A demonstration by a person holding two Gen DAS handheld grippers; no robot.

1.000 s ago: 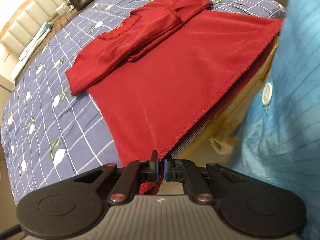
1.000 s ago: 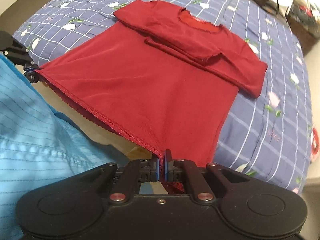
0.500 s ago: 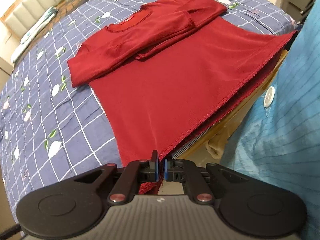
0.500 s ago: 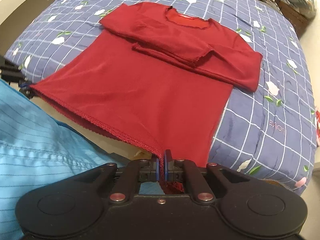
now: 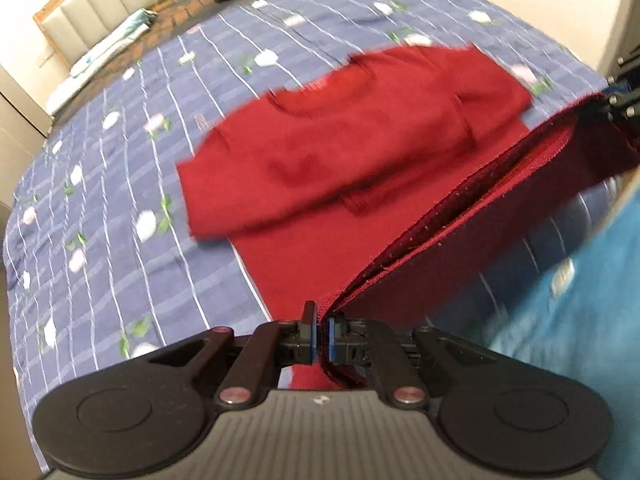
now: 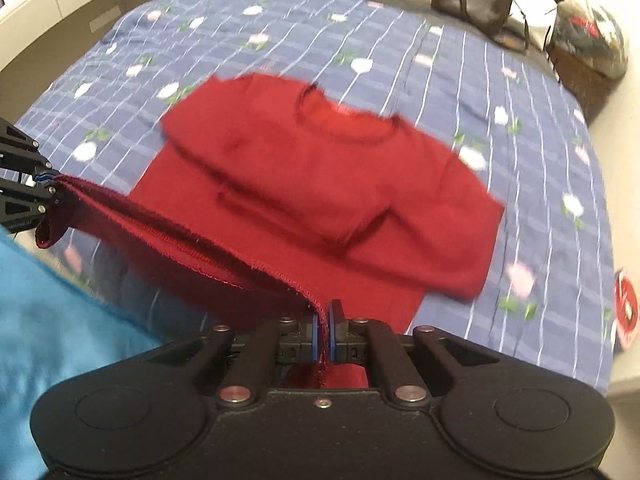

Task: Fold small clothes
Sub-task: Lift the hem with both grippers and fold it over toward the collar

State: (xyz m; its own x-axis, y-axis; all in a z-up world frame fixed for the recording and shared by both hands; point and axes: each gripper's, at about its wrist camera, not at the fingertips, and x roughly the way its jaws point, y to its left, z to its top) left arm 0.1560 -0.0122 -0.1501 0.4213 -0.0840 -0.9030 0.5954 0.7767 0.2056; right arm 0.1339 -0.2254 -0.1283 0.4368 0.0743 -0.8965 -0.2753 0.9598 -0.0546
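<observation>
A red long-sleeved top (image 5: 352,152) (image 6: 320,172) lies on the bed with both sleeves folded across its chest. Its bottom hem (image 5: 460,216) (image 6: 180,240) is lifted off the bed and stretched between the two grippers. My left gripper (image 5: 320,332) is shut on one hem corner; it shows again at the left edge of the right wrist view (image 6: 40,184). My right gripper (image 6: 325,332) is shut on the other hem corner and shows at the right edge of the left wrist view (image 5: 616,100). The raised hem hangs over the top's lower half.
The top lies on a blue checked bedspread (image 5: 120,200) (image 6: 540,140) with white flowers. A dark handbag (image 6: 472,4) and other bags (image 6: 588,40) stand past the far end of the bed. A person's blue shirt (image 5: 580,300) (image 6: 48,320) is close by, between the grippers.
Both grippers have lifted the hem and carried it forward over the top toward the neckline. The lower part of the garment now doubles over itself; the views are blurred by motion.
</observation>
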